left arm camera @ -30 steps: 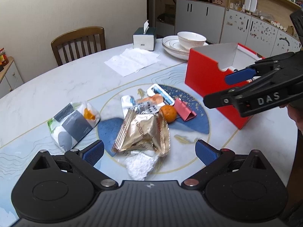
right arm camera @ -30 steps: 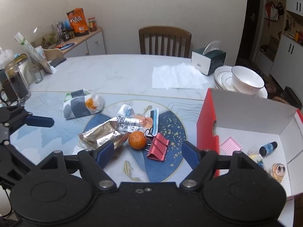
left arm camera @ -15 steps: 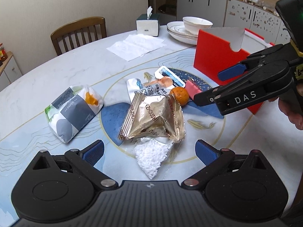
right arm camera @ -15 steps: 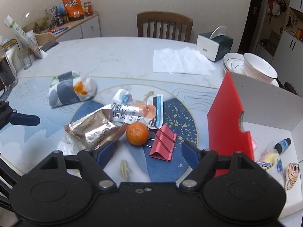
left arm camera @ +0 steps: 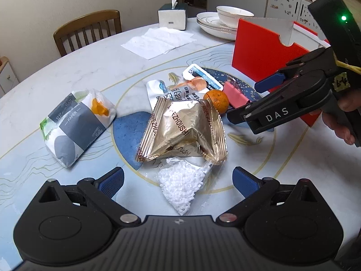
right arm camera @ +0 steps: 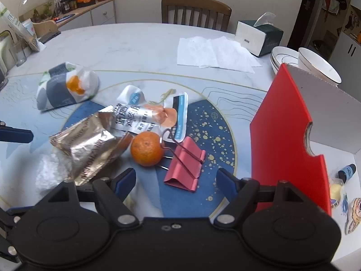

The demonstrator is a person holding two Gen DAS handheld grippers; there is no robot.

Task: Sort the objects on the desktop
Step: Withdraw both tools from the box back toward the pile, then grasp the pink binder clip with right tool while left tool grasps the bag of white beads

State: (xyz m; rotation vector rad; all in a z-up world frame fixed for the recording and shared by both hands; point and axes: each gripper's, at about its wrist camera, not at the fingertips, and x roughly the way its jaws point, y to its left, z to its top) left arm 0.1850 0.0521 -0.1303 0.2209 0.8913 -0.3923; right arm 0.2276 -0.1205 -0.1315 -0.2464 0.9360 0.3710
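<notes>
- We hold the left gripper [left arm camera: 178, 181] over the near edge of the pile, its fingers spread wide and empty; a clear bag of white pellets [left arm camera: 180, 186] lies between them on the counter [left arm camera: 112, 67].
- Just beyond it we see a gold foil packet [left arm camera: 182, 131], and left of that a grey-and-white paper pack [left arm camera: 72, 124].
- Our right gripper [right arm camera: 176, 180] also has its fingers wide apart and bare, above a pink binder clip [right arm camera: 183, 166] that touches a mandarin [right arm camera: 146, 148].
- To the right stands the red box [right arm camera: 286, 140], holding a small dropper bottle [right arm camera: 346, 171].
</notes>
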